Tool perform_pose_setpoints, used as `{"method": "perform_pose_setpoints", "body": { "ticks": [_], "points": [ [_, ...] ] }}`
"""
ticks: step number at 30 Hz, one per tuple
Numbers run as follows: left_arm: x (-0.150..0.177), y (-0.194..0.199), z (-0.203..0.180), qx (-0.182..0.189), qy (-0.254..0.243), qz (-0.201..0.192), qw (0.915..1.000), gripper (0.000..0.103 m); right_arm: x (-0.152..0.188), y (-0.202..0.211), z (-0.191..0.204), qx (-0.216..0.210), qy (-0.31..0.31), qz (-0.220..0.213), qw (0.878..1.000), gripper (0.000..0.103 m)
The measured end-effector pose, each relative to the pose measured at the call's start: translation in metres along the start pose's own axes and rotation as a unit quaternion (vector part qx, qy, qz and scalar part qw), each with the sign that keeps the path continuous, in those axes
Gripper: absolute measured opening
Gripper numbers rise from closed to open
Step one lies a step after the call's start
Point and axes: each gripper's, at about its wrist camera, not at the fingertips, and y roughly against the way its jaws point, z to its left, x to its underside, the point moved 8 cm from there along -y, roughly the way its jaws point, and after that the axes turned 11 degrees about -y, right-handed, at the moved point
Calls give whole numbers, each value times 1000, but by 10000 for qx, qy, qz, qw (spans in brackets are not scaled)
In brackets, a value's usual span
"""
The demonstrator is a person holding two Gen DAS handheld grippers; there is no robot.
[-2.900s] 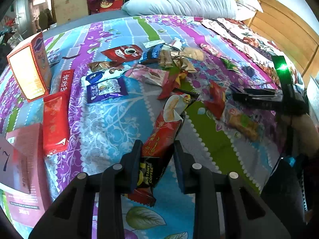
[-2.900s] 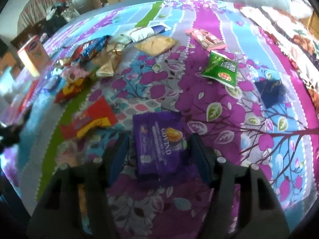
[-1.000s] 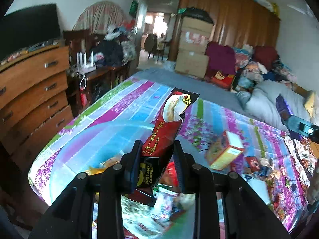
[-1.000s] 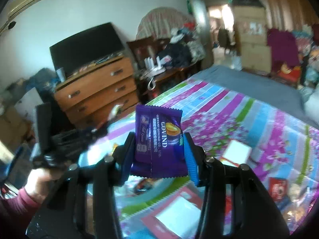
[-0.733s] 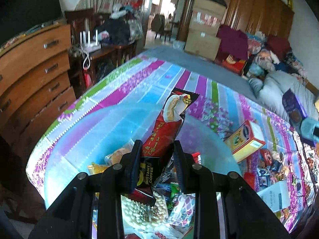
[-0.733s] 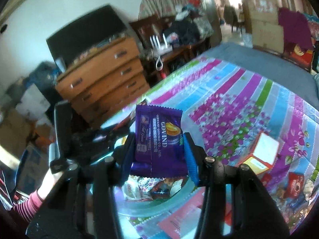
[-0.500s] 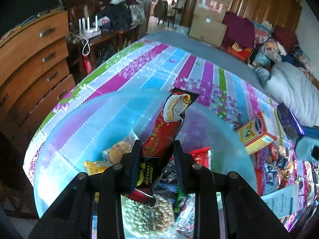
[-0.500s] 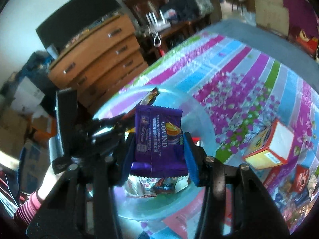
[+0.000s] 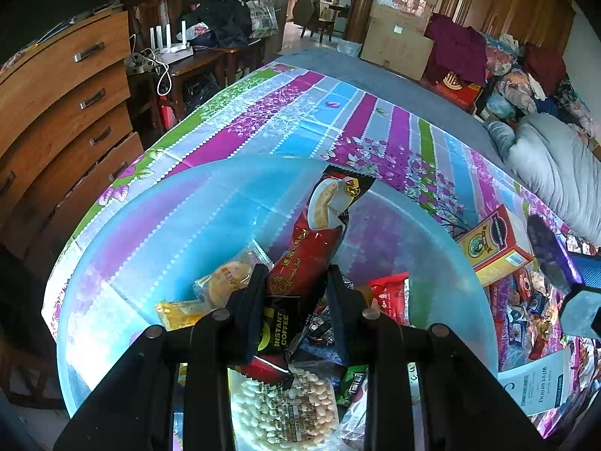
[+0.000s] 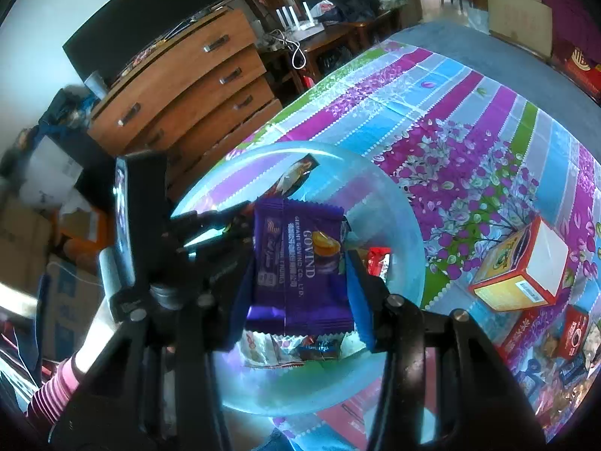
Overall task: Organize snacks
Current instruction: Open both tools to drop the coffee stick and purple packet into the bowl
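Left wrist view: the left hand-held gripper (image 9: 296, 282) is clenched on a long red-and-black instant coffee sachet (image 9: 311, 248), pads pressing its lower half, the sachet standing up and tilted slightly right above a translucent pale-blue plastic basin (image 9: 157, 225). The basin sits on a bed covered with a purple, blue and green floral striped sheet (image 9: 300, 120) and holds mixed snacks: a clear bag of white peanuts (image 9: 285, 409), a round biscuit in clear wrap (image 9: 225, 282), a yellow packet (image 9: 180, 310), a red foil packet (image 9: 388, 293). A yellow-and-red carton (image 9: 496, 248) lies on the sheet just beside the basin's right rim. A wooden chest of drawers (image 9: 56, 101) stands left of the bed. Right wrist view: the right hand-held gripper (image 10: 298, 282) grips a flat purple foil snack packet (image 10: 300, 267) by its side edges, upright over the basin (image 10: 405, 240). The left tool (image 10: 210, 233) with its sachet shows at left over the same basin, a pink ribbed sleeve (image 10: 56, 387) below it. The carton (image 10: 522, 270) lies right of the basin.
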Motion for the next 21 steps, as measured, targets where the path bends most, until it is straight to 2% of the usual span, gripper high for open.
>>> {"method": "perform_pose_setpoints", "body": {
  "ticks": [17,21],
  "points": [
    [-4,-1,-2,-24,-34,-33,10000,31,2,-6,-11,-23,-134,38,9999,48],
    [-3,2,-4,-30,-65,-48,10000,31,7,-14,-9,-216,-252,190,9993,52]
  ]
}}
